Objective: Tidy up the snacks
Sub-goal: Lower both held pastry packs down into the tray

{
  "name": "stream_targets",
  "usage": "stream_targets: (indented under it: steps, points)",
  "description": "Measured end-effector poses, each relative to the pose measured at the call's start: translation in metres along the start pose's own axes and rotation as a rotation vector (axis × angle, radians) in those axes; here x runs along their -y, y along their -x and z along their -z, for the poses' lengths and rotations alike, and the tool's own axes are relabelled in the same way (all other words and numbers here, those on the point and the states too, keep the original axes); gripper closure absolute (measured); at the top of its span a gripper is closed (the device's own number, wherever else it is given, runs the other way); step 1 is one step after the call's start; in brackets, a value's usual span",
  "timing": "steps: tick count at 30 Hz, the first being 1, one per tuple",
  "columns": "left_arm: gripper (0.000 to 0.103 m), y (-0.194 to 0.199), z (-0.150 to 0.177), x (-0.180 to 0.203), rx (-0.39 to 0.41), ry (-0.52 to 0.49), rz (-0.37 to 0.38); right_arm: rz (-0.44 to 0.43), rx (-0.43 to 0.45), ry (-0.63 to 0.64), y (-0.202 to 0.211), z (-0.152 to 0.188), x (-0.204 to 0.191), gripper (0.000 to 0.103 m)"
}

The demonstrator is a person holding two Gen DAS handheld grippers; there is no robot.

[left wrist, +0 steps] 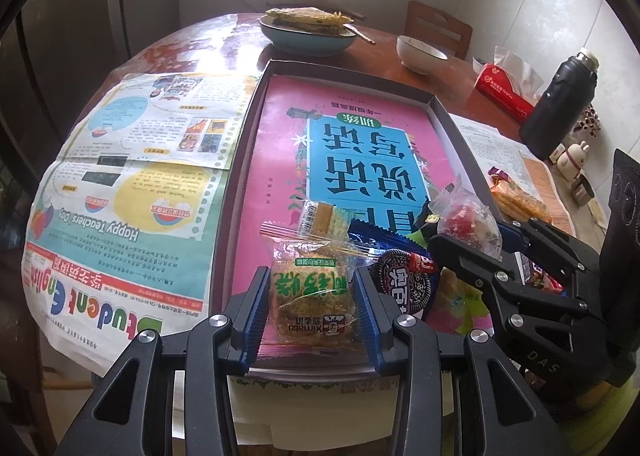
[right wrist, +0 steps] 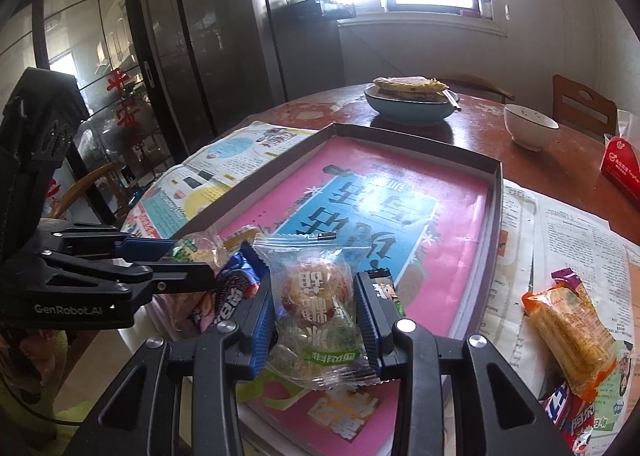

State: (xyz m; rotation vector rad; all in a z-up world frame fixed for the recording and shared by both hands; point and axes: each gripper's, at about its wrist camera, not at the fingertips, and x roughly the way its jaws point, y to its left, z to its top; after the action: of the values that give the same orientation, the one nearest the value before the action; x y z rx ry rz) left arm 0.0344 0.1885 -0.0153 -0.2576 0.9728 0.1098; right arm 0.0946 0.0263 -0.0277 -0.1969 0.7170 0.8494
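A shallow dark tray (left wrist: 460,136) lined with a pink and blue book cover lies on the round table; it also shows in the right wrist view (right wrist: 498,192). My left gripper (left wrist: 312,296) is shut on a clear-wrapped cake with green lettering (left wrist: 310,292) over the tray's near end. My right gripper (right wrist: 314,308) is shut on a clear-wrapped red pastry (right wrist: 312,292), seen from the left wrist view as a clear packet (left wrist: 468,220). Several snacks, among them a dark cookie pack (left wrist: 404,284), lie piled in the tray's near corner.
An orange cracker pack (right wrist: 568,328) and a red snack pack (right wrist: 568,412) lie on newspaper right of the tray. A blue dish of flatbread (left wrist: 308,34), a white bowl (left wrist: 420,52), a red tissue pack (left wrist: 500,90) and a black flask (left wrist: 560,104) stand farther back. A colourful newspaper (left wrist: 132,184) lies left.
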Motion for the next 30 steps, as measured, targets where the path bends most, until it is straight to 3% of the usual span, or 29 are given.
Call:
stream_targets:
  steps: [6, 14, 30]
  points:
    - [0.06, -0.0012, -0.0001, 0.0024, -0.001, -0.008, 0.003, 0.049, 0.009, 0.023, -0.0013, 0.0006, -0.0012, 0.064]
    - [0.06, -0.0022, -0.0001, 0.0023, -0.003, -0.011, -0.001, 0.006, 0.024, 0.03, 0.0004, -0.0005, -0.0048, 0.063]
    - [0.06, -0.001, 0.0003, 0.0014, -0.01, -0.006, -0.004, 0.021, 0.015, 0.042, 0.0042, 0.0011, -0.01, 0.058]
